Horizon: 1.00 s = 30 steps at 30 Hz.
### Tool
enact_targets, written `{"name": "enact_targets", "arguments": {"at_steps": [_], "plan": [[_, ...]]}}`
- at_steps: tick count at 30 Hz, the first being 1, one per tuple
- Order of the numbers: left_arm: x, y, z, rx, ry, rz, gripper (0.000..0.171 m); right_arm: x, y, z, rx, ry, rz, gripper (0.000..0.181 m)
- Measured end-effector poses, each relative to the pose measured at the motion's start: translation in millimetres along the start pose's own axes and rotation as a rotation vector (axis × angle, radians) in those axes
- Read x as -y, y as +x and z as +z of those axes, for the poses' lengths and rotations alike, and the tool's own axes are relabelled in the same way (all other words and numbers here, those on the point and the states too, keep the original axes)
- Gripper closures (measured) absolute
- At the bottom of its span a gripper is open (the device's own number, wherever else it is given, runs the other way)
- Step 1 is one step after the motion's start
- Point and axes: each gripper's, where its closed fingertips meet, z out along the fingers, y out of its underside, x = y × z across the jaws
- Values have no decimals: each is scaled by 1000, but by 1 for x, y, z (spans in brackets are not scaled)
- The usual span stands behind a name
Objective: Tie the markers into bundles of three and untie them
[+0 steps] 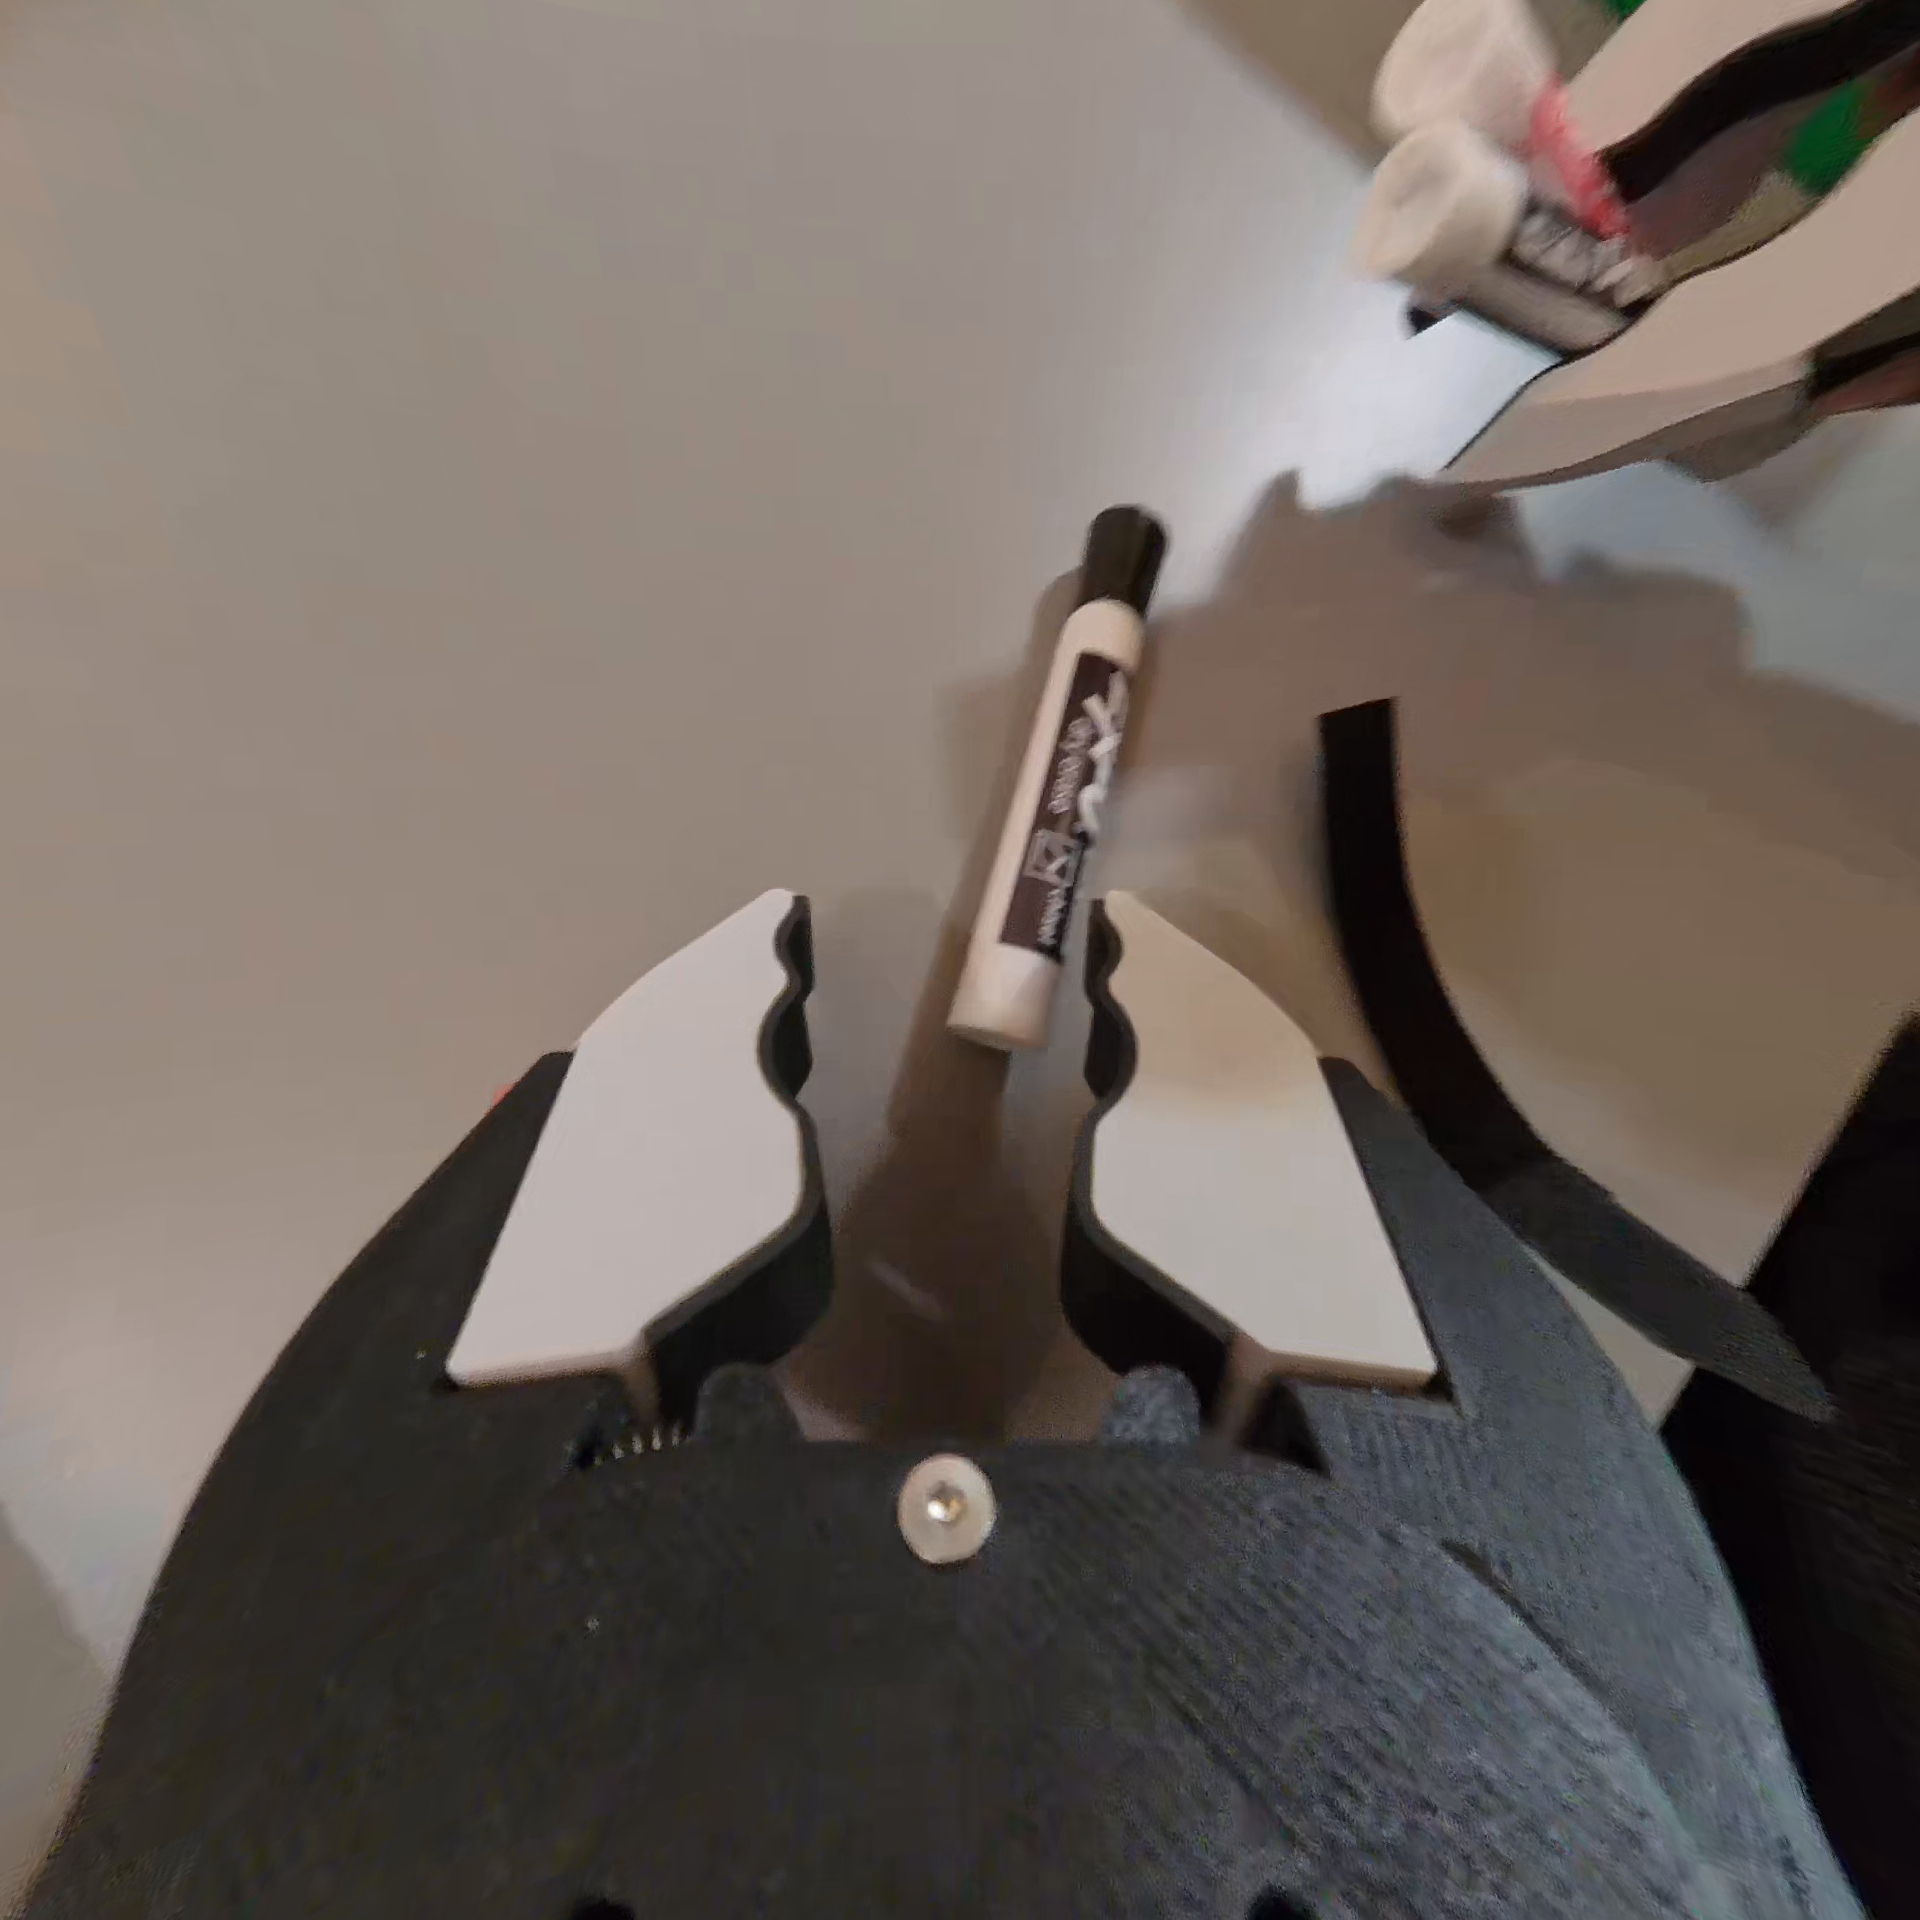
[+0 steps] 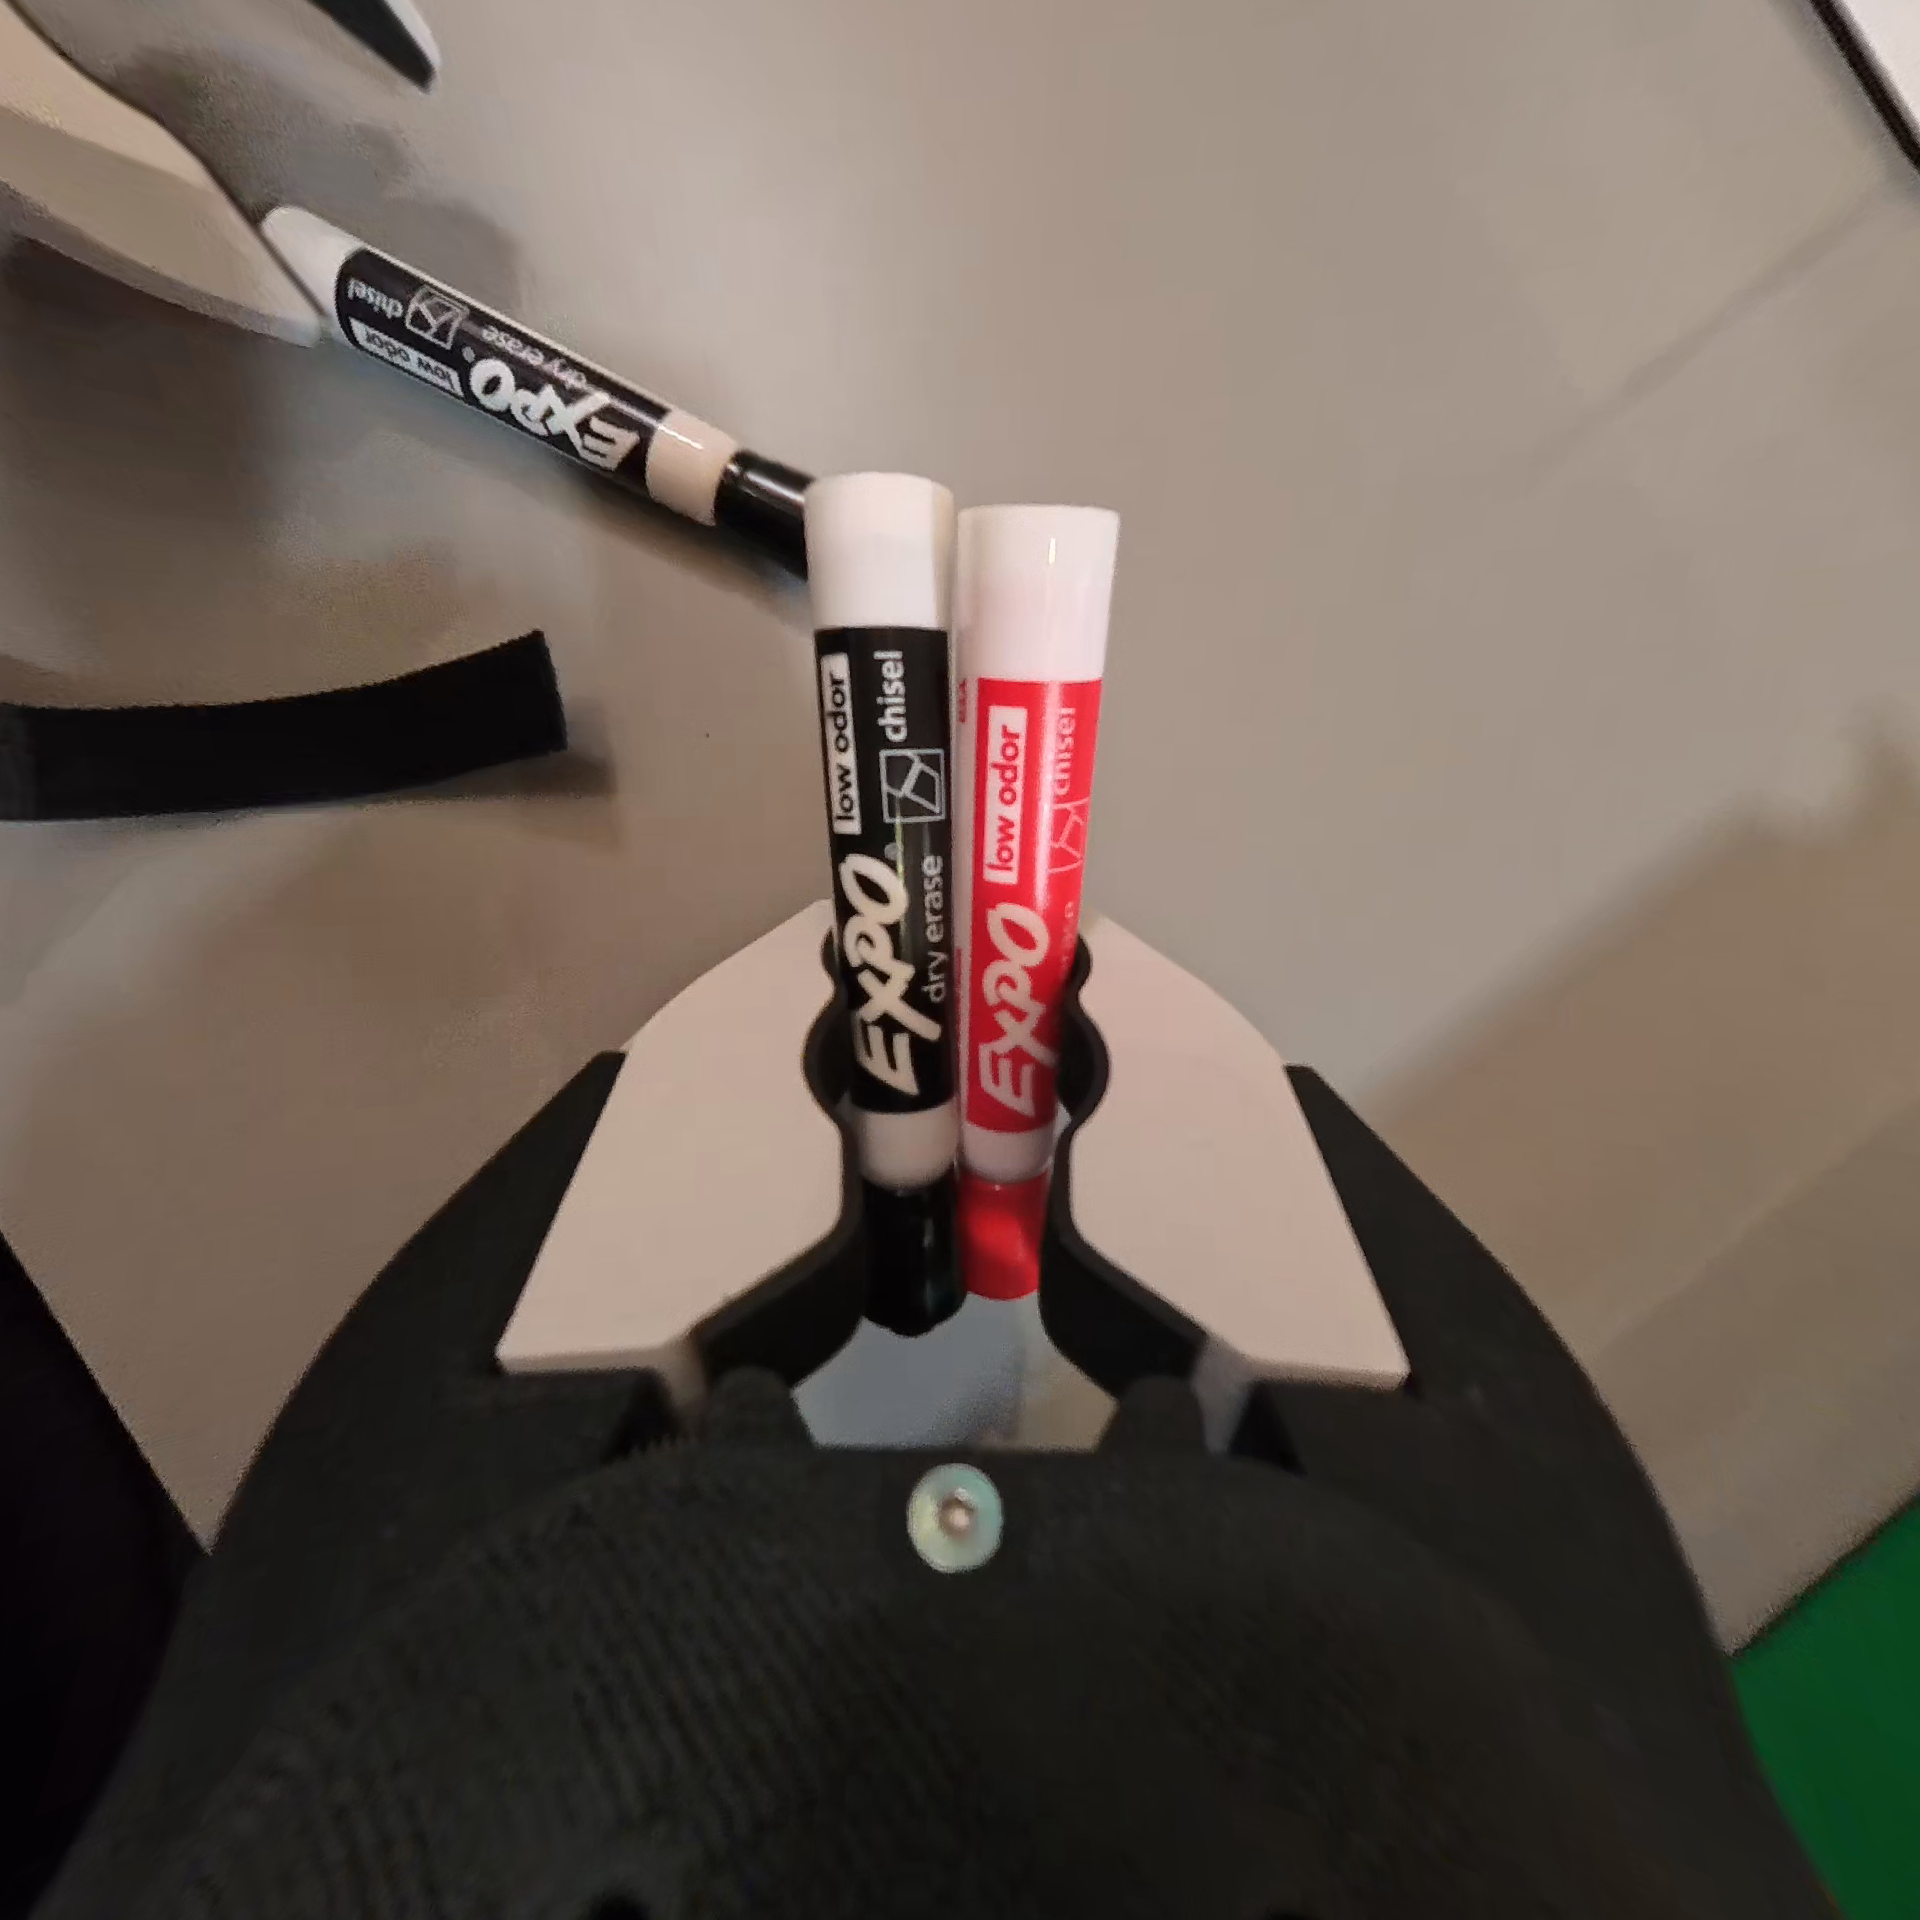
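- On the pale surface (image 2: 1351, 416), far left: black hook-and-loop strap (image 2: 312, 727) lying flat and loose; soft, floppy, best pinched near an end.
- Just beyond: lone black marker (image 1: 1039, 831) lying free between the spread left tongs (image 1: 951, 935), not gripped.
- Centre: right tongs (image 2: 951, 1029) clamped on a black marker (image 2: 894, 862) and red marker (image 2: 1023, 862), side by side.
- Light, stiff, slick barrels; mid-barrel grip looks safest.

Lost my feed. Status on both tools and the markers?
Right tool shut on black and red markers. Left tool open around loose black marker. Black strap flat on table, unused.
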Motion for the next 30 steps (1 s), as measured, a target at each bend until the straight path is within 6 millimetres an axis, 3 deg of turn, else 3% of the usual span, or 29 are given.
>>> {"name": "enact_targets", "arguments": {"at_steps": [4,8,14,19,22,25,30], "plan": [[-9,3,6,-48,-38,-4,147,7,-6,6,12,-1,-27,145],[-11,9,4,-87,-64,43,150,6,-8,9,5,-21,-53,145],[36,18,-29,-119,163,73,151,2,-9,7,6,-40,-72,145],[72,49,-66,-255,388,172,152,-2,-17,7,32,-96,-174,145],[67,70,-69,-370,348,219,152,-5,-28,7,71,-149,-307,145],[52,77,-59,-378,275,286,152,-14,-39,4,137,-222,-463,145],[49,92,-51,-433,261,288,153,-19,-52,-3,220,-302,-593,145]]}}
